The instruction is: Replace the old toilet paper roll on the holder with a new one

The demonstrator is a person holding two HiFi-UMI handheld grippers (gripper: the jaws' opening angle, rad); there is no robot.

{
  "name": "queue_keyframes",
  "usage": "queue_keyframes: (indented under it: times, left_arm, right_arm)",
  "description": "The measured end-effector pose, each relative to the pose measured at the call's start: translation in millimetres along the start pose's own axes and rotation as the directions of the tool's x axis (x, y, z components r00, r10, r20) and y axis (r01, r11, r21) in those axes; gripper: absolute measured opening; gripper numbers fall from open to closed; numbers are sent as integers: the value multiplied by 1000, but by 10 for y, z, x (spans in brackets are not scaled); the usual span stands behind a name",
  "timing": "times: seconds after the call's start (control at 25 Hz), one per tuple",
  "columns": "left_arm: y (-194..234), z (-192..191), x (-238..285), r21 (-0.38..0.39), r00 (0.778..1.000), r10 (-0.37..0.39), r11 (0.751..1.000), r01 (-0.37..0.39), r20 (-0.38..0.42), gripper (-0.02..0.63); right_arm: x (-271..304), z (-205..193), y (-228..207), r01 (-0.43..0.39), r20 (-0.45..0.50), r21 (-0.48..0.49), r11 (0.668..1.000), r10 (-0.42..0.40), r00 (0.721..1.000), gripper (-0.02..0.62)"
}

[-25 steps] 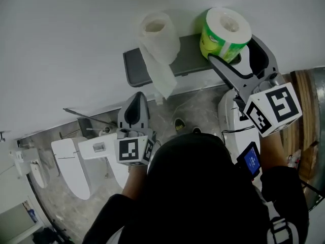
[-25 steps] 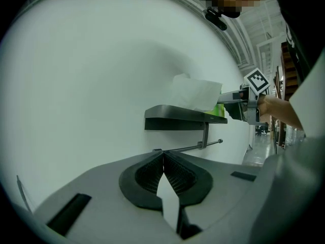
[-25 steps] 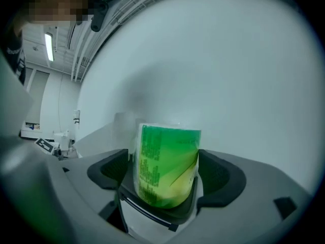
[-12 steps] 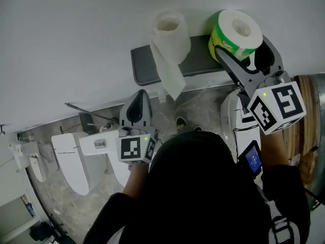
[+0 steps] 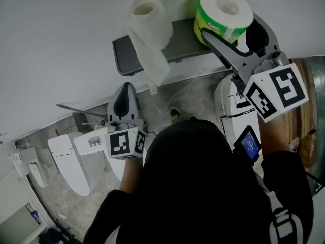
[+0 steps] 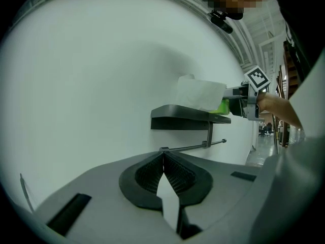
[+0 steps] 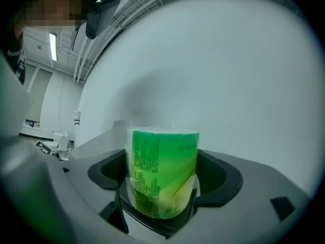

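The old white roll [image 5: 147, 15] stands on end on the grey holder shelf [image 5: 175, 43], its loose tail hanging over the front edge. My right gripper [image 5: 238, 32] is shut on the green-wrapped new roll [image 5: 223, 10] at the shelf's right end; in the right gripper view that new roll [image 7: 162, 176] fills the gap between the jaws of the right gripper [image 7: 162, 189]. My left gripper [image 5: 124, 101] hangs lower, below the shelf, shut and empty. From the left gripper [image 6: 163, 155] I see the shelf [image 6: 185, 117], its bare rod [image 6: 193, 147] and the white roll [image 6: 200, 93].
A white wall backs the shelf. Below lie a grey stone floor, a white toilet [image 5: 68, 161] at the left and another white fixture [image 5: 228, 108] under my right arm. A wooden panel [image 5: 304, 90] stands at the far right. A small blue screen [image 5: 250, 145] sits on my right forearm.
The head view shifted slightly. My right gripper still holds the green roll at the shelf's right end, a little higher in the picture. The left gripper stays shut below the shelf.
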State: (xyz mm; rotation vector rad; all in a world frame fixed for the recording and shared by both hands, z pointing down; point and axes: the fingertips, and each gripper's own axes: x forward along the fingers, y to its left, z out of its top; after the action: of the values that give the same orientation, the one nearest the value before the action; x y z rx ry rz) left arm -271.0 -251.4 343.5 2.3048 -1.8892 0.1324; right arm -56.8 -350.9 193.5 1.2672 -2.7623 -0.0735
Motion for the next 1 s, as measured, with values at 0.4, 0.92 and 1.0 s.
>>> queue_keyframes:
  times: [0.4, 0.92, 1.0]
  left_arm:
    - [-98, -20, 37, 10, 999, -30, 1000, 30, 15, 23]
    - [-429, -53, 22, 11, 998, -57, 998, 56, 16, 23]
    - [-510, -69, 11, 13, 998, -61, 998, 61, 9, 23]
  right_arm:
    - [-193, 300, -135, 47, 69, -92, 995, -40, 997, 403]
    - [-768, 535, -732, 239, 91, -464, 853, -222, 971, 403]
    - [-857, 467, -816, 260, 86, -521, 813, -254, 963, 403]
